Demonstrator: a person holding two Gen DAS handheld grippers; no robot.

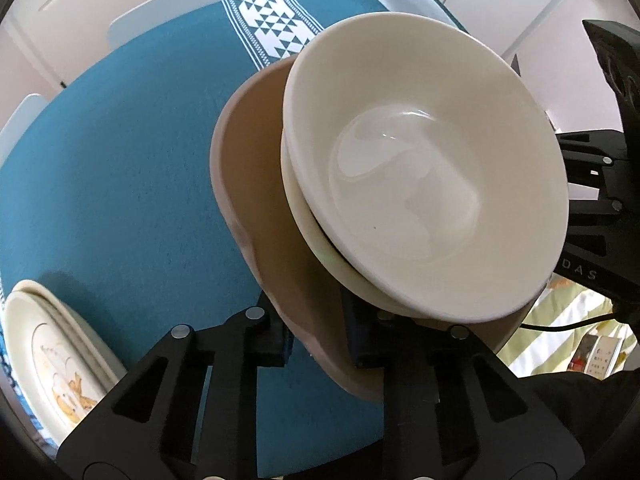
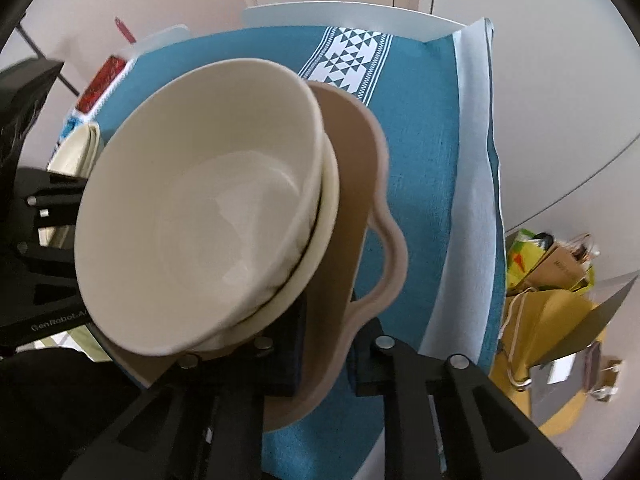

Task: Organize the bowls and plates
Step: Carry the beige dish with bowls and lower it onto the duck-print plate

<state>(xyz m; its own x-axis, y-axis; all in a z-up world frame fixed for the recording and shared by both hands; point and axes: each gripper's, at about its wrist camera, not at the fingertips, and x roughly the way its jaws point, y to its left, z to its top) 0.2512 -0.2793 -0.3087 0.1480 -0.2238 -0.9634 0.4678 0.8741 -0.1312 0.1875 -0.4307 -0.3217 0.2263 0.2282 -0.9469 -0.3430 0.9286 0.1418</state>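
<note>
Left wrist view. Left gripper [image 1: 316, 344]: black, at the bottom edge; fingers [image 1: 276, 344] closed onto the near rim of the tan tray, one pad on each face of the rim. Tan tray [image 1: 248, 152]: shallow, wavy-edged, tilted towards the right of the picture, above the teal cloth. Upper cream bowl [image 1: 432, 176]: glossy, empty, nested in the lower cream bowl [image 1: 294, 196], of which only a rim crescent shows; both sit on the tray. Teal cloth [image 1: 120, 168]: covers the tabletop, with a white triangle-patterned band [image 1: 272, 28] running away at the top. Stacked plates [image 1: 52, 352]: cream, printed motif, on the cloth at lower left, well apart from the tray. Right gripper [image 1: 600, 208]: black body at the right edge, beside the bowls; its fingertips are hidden behind them.

Right wrist view. Right gripper [image 2: 326, 350]: fingers [image 2: 290, 354] closed onto the opposite rim of the tan tray [image 2: 356, 184], rim clamped between the pads. Upper cream bowl [image 2: 192, 216] nested in lower cream bowl [image 2: 330, 188], leaning left on the tray. Left gripper [image 2: 36, 248]: black body at the left edge. Teal cloth [image 2: 424, 140] with white border beneath. Red packet [image 2: 100, 84] at the far left corner of the tabletop. Paper bags [image 2: 552, 292] on the floor, right.
</note>
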